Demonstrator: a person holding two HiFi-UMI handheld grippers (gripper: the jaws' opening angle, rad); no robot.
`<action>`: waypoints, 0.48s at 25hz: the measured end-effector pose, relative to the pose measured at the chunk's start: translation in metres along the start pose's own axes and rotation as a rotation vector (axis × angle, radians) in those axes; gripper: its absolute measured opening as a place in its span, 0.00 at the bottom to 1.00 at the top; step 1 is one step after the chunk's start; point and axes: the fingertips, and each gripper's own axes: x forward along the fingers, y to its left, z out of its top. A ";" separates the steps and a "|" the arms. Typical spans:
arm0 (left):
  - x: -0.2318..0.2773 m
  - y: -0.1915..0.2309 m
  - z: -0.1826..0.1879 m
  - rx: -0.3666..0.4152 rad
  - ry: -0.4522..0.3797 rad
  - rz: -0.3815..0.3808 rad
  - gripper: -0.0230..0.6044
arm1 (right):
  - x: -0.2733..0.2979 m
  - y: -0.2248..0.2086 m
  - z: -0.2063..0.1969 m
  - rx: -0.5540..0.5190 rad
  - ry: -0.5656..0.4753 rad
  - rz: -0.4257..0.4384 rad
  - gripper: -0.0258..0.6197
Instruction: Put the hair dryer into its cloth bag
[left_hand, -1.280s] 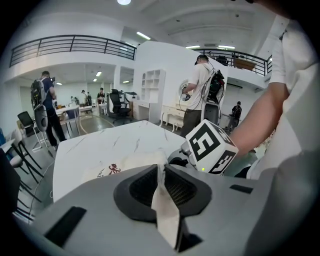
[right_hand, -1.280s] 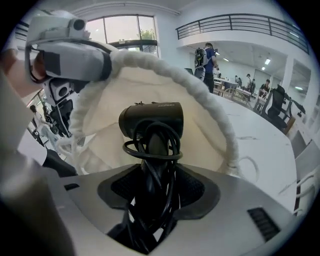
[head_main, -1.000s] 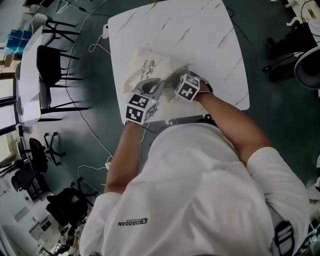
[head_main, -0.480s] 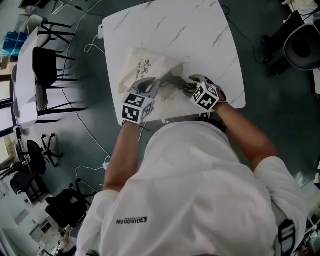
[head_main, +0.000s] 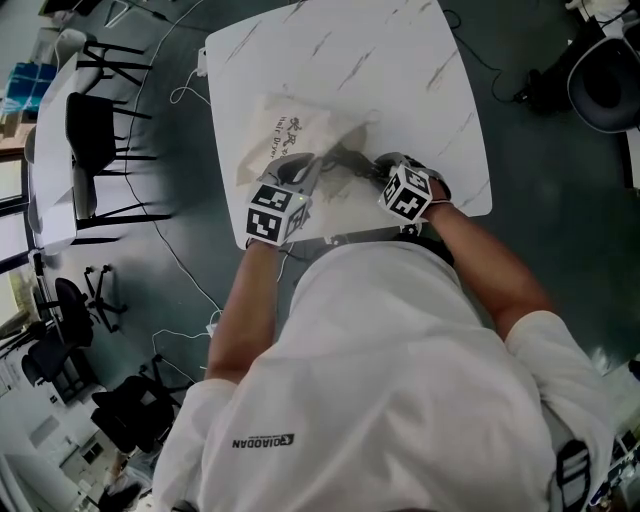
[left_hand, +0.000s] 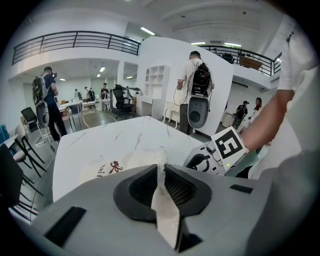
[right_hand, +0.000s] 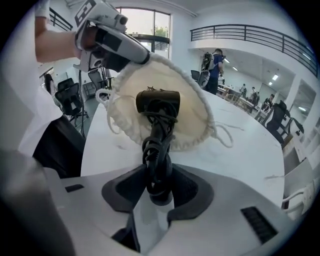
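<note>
L gripper (left_hand: 162, 175) jaws nearly shut, pinching rim of cream cloth drawstring bag (right_hand: 192, 117) & holding mouth open on white marble-look table (head_main: 400, 80). R gripper (right_hand: 159, 187) jaws just been closing, now clamped on cord-wrapped handle of black hair dryer (right_hand: 157, 107); long axis runs straight ahead from jaws, head at far end in bag mouth
</note>
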 end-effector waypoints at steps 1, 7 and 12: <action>0.000 -0.002 0.000 0.002 -0.001 -0.001 0.13 | -0.001 0.001 0.005 -0.003 -0.016 0.000 0.28; 0.003 -0.005 0.008 0.017 -0.028 -0.006 0.13 | 0.009 -0.005 0.062 0.012 -0.128 0.005 0.27; 0.003 -0.004 0.013 0.012 -0.044 0.004 0.13 | 0.038 -0.019 0.095 -0.005 -0.127 0.014 0.27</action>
